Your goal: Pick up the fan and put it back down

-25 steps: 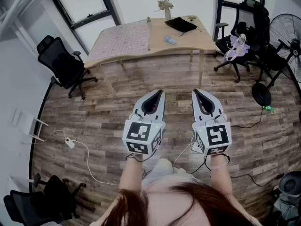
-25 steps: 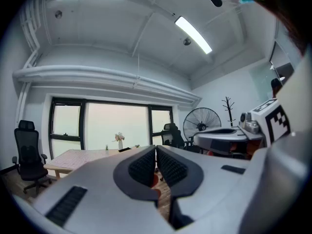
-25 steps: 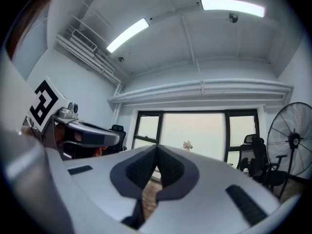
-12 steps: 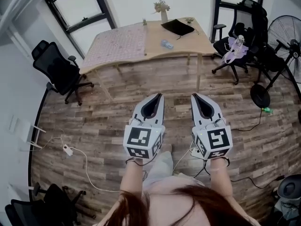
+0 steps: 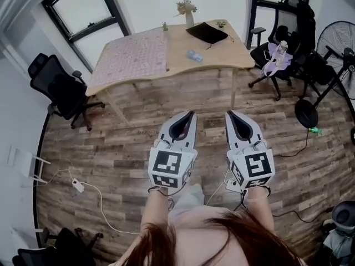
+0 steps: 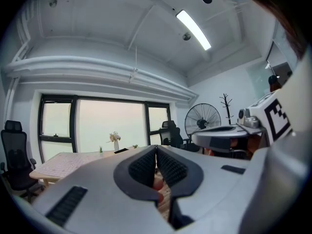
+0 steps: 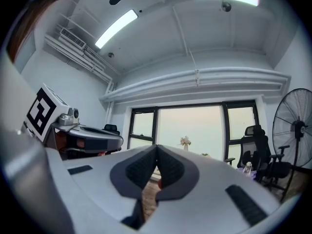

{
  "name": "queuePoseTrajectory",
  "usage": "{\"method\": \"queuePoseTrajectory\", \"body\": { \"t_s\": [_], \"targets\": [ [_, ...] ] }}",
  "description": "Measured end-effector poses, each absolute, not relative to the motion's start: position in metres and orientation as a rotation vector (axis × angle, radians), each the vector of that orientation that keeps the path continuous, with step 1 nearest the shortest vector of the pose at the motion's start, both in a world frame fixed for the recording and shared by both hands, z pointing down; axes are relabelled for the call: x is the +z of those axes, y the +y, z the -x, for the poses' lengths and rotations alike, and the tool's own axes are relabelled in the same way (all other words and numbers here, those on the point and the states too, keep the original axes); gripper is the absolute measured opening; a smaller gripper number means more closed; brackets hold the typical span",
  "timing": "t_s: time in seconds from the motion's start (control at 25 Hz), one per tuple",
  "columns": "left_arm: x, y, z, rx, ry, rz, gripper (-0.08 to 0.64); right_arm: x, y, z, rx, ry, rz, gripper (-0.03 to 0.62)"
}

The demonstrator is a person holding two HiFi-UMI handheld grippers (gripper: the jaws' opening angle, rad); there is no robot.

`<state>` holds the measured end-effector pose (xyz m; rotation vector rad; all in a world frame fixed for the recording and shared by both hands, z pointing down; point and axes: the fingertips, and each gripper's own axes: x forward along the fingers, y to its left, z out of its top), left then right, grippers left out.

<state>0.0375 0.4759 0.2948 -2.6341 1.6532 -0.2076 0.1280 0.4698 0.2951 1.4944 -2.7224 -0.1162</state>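
A black standing fan [image 5: 339,40] stands at the far right of the room, with its round base [image 5: 306,113] on the wooden floor. The left gripper view shows the fan [image 6: 202,118] past the other gripper, and the right gripper view has the fan [image 7: 294,130] at its right edge. My left gripper [image 5: 191,114] and right gripper [image 5: 229,114] are held side by side above the floor, pointing level toward the desk. Both are shut with nothing between the pads, as the left gripper [image 6: 156,148] and the right gripper [image 7: 156,147] show in their own views. Neither is near the fan.
A wooden desk [image 5: 150,57] ahead carries a vase [image 5: 188,16], a black pad [image 5: 207,32] and a small light-blue object [image 5: 193,55]. Black office chairs stand at the left [image 5: 58,87] and the right [image 5: 288,29]. A power strip [image 5: 78,186] with its cable lies on the floor.
The person has stepped forward; the desk and chairs sit lower and nearer in the head view. Both grippers stay shut and side by side.
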Motion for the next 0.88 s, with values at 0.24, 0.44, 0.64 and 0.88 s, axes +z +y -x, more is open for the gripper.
{"method": "queuePoseTrajectory", "body": {
  "t_s": [0.24,0.44,0.64,0.88],
  "targets": [
    [0.291,0.433,-0.025,-0.189,1.608,2.664,0.012,0.294,0.424,-0.109,-0.106,-2.722,-1.498,0.0],
    [0.296,0.4,-0.007,-0.208,1.602,2.661,0.012,0.298,0.393,-0.089,-0.104,-2.719,-1.492,0.0],
    [0.298,0.365,0.005,-0.176,1.591,2.688,0.012,0.3,0.358,-0.074,-0.093,-2.703,-1.503,0.0],
    [0.295,0.329,0.02,-0.165,1.555,2.709,0.012,0.298,0.32,-0.055,-0.082,-2.679,-1.522,0.0]
  ]
}}
